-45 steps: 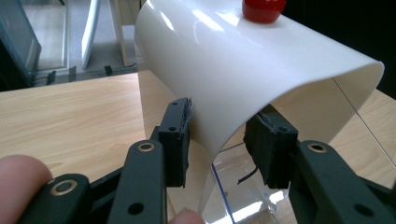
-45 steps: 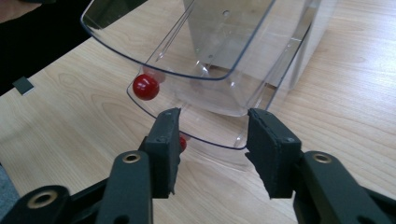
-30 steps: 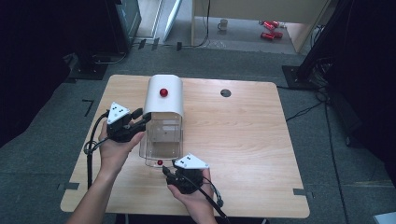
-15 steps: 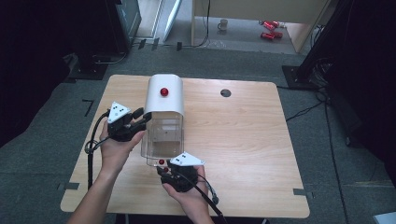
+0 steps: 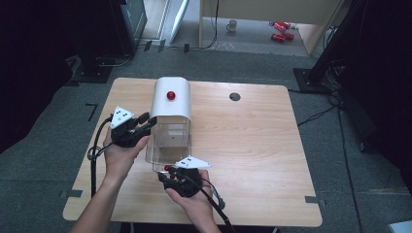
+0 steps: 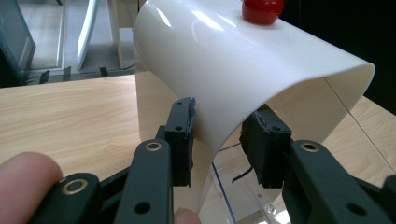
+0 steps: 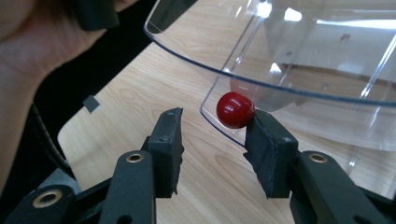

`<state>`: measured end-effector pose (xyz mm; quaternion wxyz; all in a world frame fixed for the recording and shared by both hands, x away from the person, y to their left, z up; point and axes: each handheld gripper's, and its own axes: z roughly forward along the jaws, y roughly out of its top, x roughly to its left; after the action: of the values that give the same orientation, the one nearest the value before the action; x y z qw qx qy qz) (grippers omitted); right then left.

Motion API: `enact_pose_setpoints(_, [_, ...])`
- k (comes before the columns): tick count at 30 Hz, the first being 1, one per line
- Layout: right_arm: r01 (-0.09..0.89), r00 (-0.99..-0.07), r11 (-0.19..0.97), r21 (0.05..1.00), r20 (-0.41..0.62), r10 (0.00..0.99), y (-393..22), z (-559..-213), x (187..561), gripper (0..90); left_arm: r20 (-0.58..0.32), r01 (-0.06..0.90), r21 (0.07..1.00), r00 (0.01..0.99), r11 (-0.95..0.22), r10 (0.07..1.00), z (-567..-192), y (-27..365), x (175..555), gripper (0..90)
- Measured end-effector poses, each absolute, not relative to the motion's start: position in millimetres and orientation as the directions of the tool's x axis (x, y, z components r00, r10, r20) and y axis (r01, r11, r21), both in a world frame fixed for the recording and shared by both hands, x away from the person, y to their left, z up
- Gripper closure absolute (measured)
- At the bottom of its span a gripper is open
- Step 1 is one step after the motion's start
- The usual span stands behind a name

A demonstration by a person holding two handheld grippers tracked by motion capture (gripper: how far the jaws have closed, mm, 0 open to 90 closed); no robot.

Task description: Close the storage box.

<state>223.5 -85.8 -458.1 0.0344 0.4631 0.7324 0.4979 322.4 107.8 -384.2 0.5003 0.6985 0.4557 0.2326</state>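
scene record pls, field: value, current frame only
container: clear box under white curved cover
cover knob: red, on top
front knob: red ball on clear front panel
left gripper: jaws straddle cover's side wall, gap visible
right gripper: open, one jaw against front knob
surface: wooden table

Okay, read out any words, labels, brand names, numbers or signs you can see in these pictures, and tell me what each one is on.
None can be read.
White cover with its red knob: no print.
Clear bin: no label.
Table: bare wood, no markings.
Red cans on the floor beyond: too small and blurred to read.
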Motion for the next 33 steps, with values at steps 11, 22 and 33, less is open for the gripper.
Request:
enact_pose_setpoints(11, [0.603,-0.587,0.047,0.796,0.403,0.702,-86.1,-443.0,224.6,57.1,-0.086,0.390,0.914,0.450,-0.110,0.889,-382.3,101.7,323.8,68.8])
enact_pose_setpoints(22, [0.590,-0.592,0.051,0.806,0.390,0.705,-83.2,-439.5,228.9,57.0,0.046,0.339,0.919,0.413,-0.201,0.909,-383.1,91.3,330.2,75.1])
enact_pose_setpoints(33, [0.573,-0.594,0.043,0.819,0.378,0.710,-87.6,-433.0,236.6,58.2,0.143,0.338,0.905,0.332,-0.259,0.933,-384.4,82.1,330.5,84.7])
